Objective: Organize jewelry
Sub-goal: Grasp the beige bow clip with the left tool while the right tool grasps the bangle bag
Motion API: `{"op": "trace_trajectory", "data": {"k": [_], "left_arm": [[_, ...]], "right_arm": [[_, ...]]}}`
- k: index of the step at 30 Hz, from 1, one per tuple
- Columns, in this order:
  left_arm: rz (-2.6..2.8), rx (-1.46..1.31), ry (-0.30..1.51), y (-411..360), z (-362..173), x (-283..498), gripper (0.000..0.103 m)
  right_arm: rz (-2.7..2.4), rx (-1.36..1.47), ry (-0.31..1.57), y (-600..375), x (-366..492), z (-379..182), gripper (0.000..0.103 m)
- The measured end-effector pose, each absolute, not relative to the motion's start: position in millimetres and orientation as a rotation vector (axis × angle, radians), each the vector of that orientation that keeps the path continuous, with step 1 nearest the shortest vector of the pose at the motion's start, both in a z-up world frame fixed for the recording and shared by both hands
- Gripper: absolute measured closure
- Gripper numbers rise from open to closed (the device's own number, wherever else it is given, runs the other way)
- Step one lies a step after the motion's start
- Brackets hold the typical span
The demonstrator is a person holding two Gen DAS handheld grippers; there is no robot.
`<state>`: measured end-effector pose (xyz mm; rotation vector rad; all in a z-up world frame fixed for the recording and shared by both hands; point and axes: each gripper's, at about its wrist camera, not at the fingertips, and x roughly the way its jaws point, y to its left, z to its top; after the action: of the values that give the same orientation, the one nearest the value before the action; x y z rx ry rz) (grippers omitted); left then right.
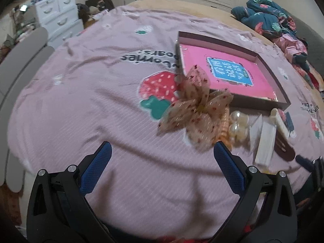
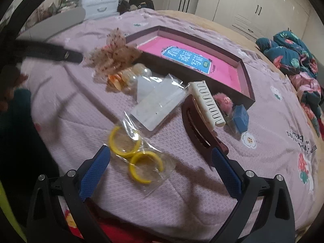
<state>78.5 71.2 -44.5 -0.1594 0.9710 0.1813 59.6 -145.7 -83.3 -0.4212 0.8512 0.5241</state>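
Note:
A shallow brown box [image 1: 269,64] with a pink floor lies on the pink bedspread; it also shows in the right wrist view [image 2: 246,75]. Along its near side lie a beige dotted bow [image 1: 194,109] [image 2: 113,52], pearl pieces [image 1: 239,125] [image 2: 139,73], a clear packet [image 2: 160,103], a cream comb clip [image 2: 208,103], a brown hair clip [image 2: 198,127], a pink pompom [image 2: 221,100] and a blue cube [image 2: 241,119]. Two yellow rings in a clear bag [image 2: 135,151] lie just ahead of my right gripper [image 2: 161,151], which is open and empty. My left gripper [image 1: 162,147] is open and empty, short of the bow.
A pile of dark floral bedding [image 1: 269,18] [image 2: 293,54] sits at the bed's far right. White drawers [image 1: 56,14] stand beyond the left edge. White wardrobes [image 2: 253,4] line the back wall. My left gripper's arm [image 2: 50,50] shows dark at the left.

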Motion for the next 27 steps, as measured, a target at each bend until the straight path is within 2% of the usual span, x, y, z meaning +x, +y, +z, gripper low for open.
{"op": "trace_trajectory", "data": {"k": [15, 16, 17, 20, 22, 25, 26, 27], "left_arm": [[0.132, -0.295, 1.017, 89.9, -74.9, 132.8, 0.009], [0.126, -0.3, 1.013, 90.2, -75.0, 134.3, 0.01], [0.121, -0.303, 1.008, 90.0, -74.6, 135.1, 0.011], [0.086, -0.309, 0.998, 87.4, -72.8, 136.7, 0.022], [0.048, -0.313, 0.992, 82.9, -70.6, 136.8, 0.043], [-0.002, -0.323, 0.987, 77.0, -69.5, 136.8, 0.067], [-0.015, -0.325, 0.987, 74.9, -69.5, 135.8, 0.071], [-0.022, -0.326, 0.987, 73.2, -69.6, 135.8, 0.079]], "right_arm": [[0.568, -0.535, 0.837, -130.7, 58.1, -110.0, 0.006], [0.57, -0.528, 0.837, -130.9, 58.6, -110.3, 0.01], [0.581, -0.518, 0.842, -131.3, 58.9, -110.3, 0.019], [0.623, -0.476, 0.868, -131.8, 60.3, -110.1, 0.03], [0.634, -0.465, 0.867, -132.7, 59.8, -109.0, 0.038], [0.641, -0.439, 0.87, -136.6, 60.1, -105.6, 0.049], [0.642, -0.432, 0.873, -137.6, 60.3, -104.9, 0.053], [0.642, -0.426, 0.875, -139.4, 60.3, -103.9, 0.054]]}}
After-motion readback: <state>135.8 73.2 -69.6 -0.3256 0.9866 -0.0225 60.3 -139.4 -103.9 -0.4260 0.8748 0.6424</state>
